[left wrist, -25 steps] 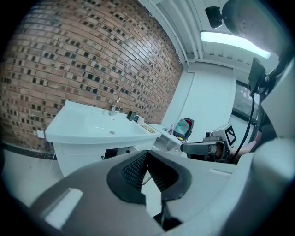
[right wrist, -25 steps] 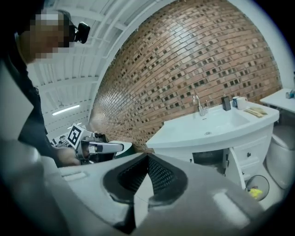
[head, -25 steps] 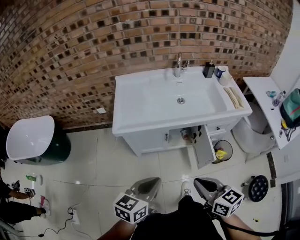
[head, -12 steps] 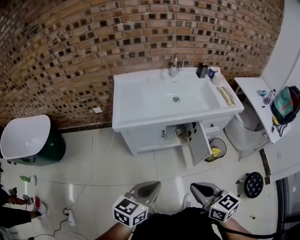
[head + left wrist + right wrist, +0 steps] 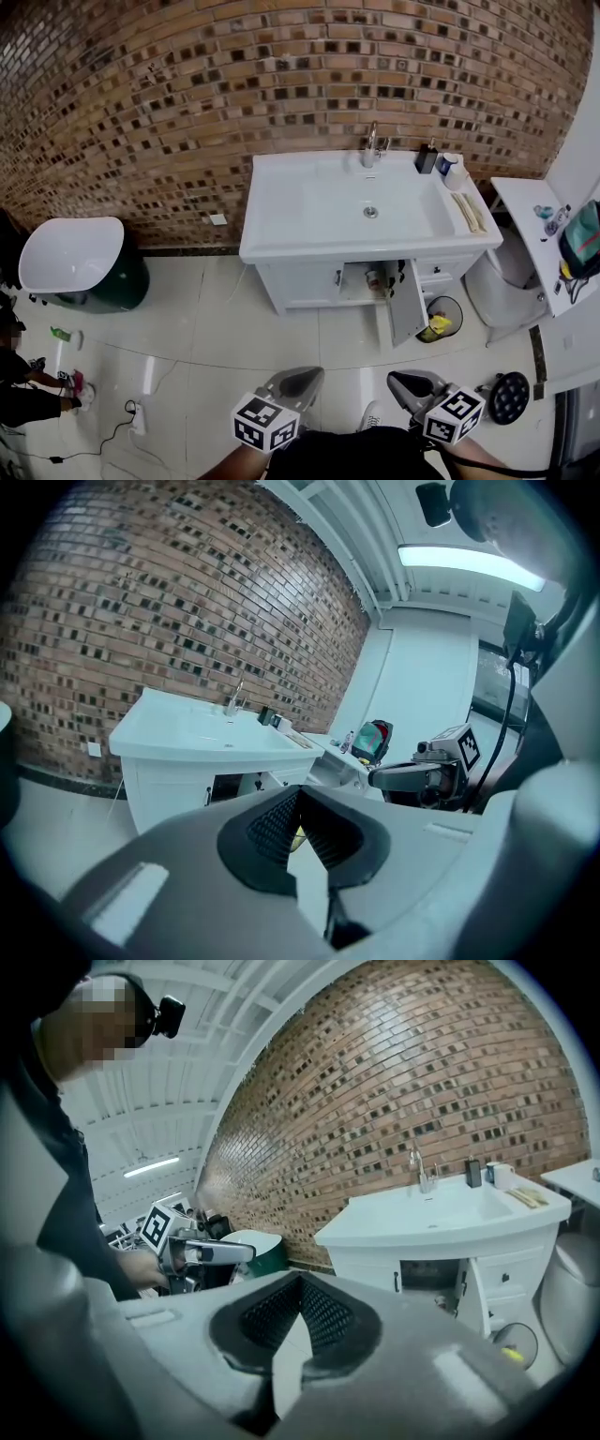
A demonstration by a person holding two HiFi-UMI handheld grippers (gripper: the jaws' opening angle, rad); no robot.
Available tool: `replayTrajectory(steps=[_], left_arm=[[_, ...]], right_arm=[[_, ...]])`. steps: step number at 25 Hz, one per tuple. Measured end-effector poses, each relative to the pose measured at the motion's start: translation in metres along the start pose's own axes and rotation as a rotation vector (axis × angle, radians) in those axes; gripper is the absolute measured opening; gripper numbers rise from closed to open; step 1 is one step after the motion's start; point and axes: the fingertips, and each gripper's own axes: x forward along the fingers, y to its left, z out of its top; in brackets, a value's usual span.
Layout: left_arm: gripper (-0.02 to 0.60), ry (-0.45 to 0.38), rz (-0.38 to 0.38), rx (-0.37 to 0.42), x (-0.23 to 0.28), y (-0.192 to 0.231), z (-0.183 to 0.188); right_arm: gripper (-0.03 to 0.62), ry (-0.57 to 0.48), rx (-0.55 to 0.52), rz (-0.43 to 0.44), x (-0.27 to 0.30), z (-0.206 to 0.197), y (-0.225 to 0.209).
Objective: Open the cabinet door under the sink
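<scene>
Tongs both closed and empty, left tongs [image 5: 298, 382] and right tongs [image 5: 411, 384]. Cabinet door [image 5: 409, 302] well ahead already hangs open, so we reckon nothing's left to pull.

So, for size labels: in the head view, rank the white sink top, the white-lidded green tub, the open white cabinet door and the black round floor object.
1. White sink top.
2. White-lidded green tub.
3. Open white cabinet door and black round floor object: too alike to rank.

The sink [image 5: 319, 211] backs onto the wall [image 5: 187, 94], cabinet door [image 5: 408, 302] beneath it.
</scene>
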Motion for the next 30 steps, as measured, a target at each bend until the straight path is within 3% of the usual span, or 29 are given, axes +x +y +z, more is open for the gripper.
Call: replayTrajectory(steps=[30], left_arm=[[0.017,0.024,0.001,0.021,0.009,-0.004,-0.002]], right_arm=[[0.0,-0.007,-0.003,-0.019,0.003,-0.002,-0.012]])
